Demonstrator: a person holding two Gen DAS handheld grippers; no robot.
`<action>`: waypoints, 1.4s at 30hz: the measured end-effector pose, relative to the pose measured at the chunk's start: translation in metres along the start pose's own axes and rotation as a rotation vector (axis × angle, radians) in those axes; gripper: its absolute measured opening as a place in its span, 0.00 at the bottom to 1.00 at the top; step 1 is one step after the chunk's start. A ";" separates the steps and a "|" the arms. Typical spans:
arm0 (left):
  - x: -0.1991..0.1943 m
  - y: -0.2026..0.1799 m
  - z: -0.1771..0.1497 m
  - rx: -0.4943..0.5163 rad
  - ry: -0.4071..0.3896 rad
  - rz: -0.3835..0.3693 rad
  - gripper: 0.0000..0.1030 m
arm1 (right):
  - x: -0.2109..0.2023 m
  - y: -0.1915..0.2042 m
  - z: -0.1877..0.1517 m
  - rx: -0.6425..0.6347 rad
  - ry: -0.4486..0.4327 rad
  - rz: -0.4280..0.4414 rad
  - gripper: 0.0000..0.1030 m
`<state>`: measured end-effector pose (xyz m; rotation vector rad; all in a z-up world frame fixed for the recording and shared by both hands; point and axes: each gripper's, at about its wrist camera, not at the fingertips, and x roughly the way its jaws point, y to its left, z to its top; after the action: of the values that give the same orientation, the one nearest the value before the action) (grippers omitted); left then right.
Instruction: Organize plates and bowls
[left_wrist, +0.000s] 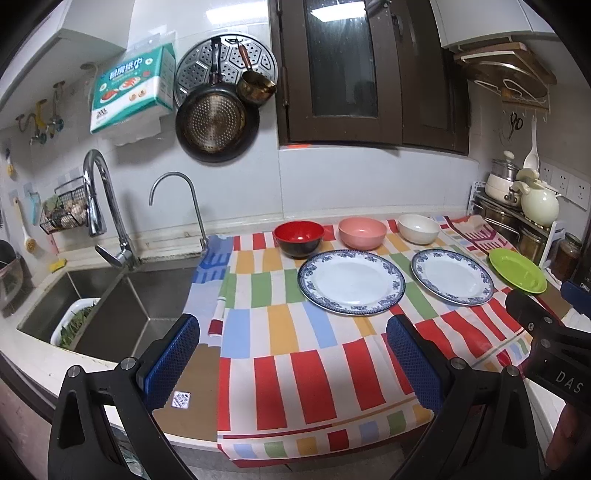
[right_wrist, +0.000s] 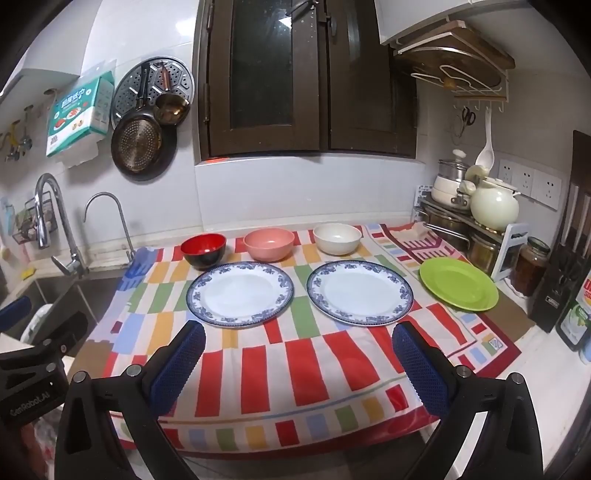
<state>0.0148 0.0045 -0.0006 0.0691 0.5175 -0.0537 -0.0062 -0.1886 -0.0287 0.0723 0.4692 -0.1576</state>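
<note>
Sink (left_wrist: 110, 295) at far left, then striped cloth (left_wrist: 295, 369) over the counter, carrying all the crockery. Back row, left to right: red bowl (right_wrist: 204, 249), pink bowl (right_wrist: 269, 243), white bowl (right_wrist: 337, 238), each apart from its neighbour. Front row: left blue-rimmed plate (right_wrist: 240, 293), just in front of the red and pink bowls; right blue-rimmed plate (right_wrist: 360, 291), close beside it but not touching; green plate (right_wrist: 458, 283) nearest the pot rack (right_wrist: 461, 225), partly off the striped cloth onto a second patterned one.

Left gripper (left_wrist: 293, 363) wide open, empty, hovering over the near edge of the cloth, short of the left plate. Right gripper (right_wrist: 299, 363) likewise spread wide, empty, aimed between the two blue-rimmed plates. Nothing stacked yet; apparently the very start.

Likely first step: stacking like with like. For a plate, best to come in low and pinch the near rim, one pad under the lip and one on top, since a flat plate offers no other hold. Worth lifting level and lowering gently onto its twin, glazed surfaces probably being slippery. For bowls, better to grip one wall and nest them. Care needed not to drag the cloth.
</note>
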 end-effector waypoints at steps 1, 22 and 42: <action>0.001 0.000 0.000 0.000 0.001 0.000 1.00 | 0.000 0.000 0.000 0.001 0.000 0.000 0.99; 0.006 0.004 0.003 0.004 -0.018 0.007 1.00 | 0.005 0.009 0.005 -0.020 -0.009 0.000 0.99; 0.009 0.004 0.007 0.003 -0.016 0.006 1.00 | 0.011 0.009 0.005 -0.023 0.003 -0.004 0.99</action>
<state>0.0260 0.0080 0.0011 0.0735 0.5014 -0.0488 0.0066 -0.1816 -0.0292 0.0494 0.4738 -0.1563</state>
